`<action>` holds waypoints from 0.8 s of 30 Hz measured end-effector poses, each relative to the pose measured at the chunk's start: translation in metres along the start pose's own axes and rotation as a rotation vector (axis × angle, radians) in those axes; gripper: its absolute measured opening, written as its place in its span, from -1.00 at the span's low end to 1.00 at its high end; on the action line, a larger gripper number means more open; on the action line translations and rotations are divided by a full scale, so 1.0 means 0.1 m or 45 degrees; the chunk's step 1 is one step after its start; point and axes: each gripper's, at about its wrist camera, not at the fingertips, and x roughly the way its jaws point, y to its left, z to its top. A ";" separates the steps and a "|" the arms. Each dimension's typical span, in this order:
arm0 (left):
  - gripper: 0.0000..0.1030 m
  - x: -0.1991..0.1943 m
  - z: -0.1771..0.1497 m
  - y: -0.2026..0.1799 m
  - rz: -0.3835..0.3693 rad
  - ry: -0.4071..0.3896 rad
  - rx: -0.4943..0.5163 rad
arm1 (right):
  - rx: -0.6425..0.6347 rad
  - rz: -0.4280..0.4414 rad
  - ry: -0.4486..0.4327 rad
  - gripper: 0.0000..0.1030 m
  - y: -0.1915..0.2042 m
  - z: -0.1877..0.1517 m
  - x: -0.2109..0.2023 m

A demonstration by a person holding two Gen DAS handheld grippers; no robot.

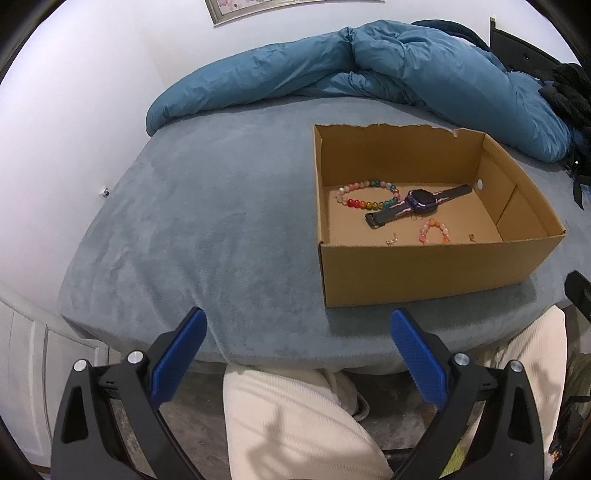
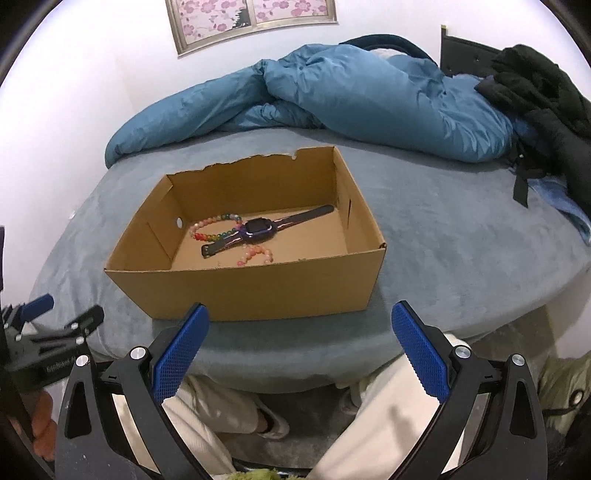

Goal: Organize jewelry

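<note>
Box (image 1: 424, 273): open cardboard, far rim torn, standing on the bed (image 1: 207, 236) near its front edge; taken as the landmark below.

Contents, all on the box floor:
- Watch (image 1: 419, 204), dark strap, purple case; long axis running diagonally from the near-left toward the far-right corner.
- Rainbow bead bracelet (image 1: 365, 194), behind and left of the watch, touching its strap.
- Pink bead bracelet (image 1: 434, 231), just in front of the watch, near the front wall.
- Small gold pieces by the front wall, too small to identify.

Left gripper (image 1: 298, 325): released, empty, held short of the bed edge, left of the box; box lay ahead and to its right.

Right gripper (image 2: 300, 319): released, empty, held just before the box's front wall, almost square on. Judged the nearer one; reaching the jewelry would mean going up over that wall.

Surface: grey-blue plush cover, soft.

Room: blue duvet (image 2: 351, 92) bunched behind the box, dark clothes (image 2: 543, 92) far right of it, framed blossom picture (image 2: 251, 18) on white wall. Person's pale trousers (image 1: 295, 417) below the bed edge.
</note>
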 end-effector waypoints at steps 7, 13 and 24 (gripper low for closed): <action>0.89 0.10 -0.06 0.04 0.003 0.053 -0.028 | 0.050 -0.061 0.018 0.85 -0.05 0.04 0.10; 0.89 0.17 0.03 0.15 0.021 0.055 -0.090 | 0.058 -0.093 0.048 0.85 -0.10 0.06 0.18; 0.89 0.28 0.11 0.06 0.023 0.087 -0.097 | 0.075 -0.132 0.123 0.84 -0.27 0.06 0.34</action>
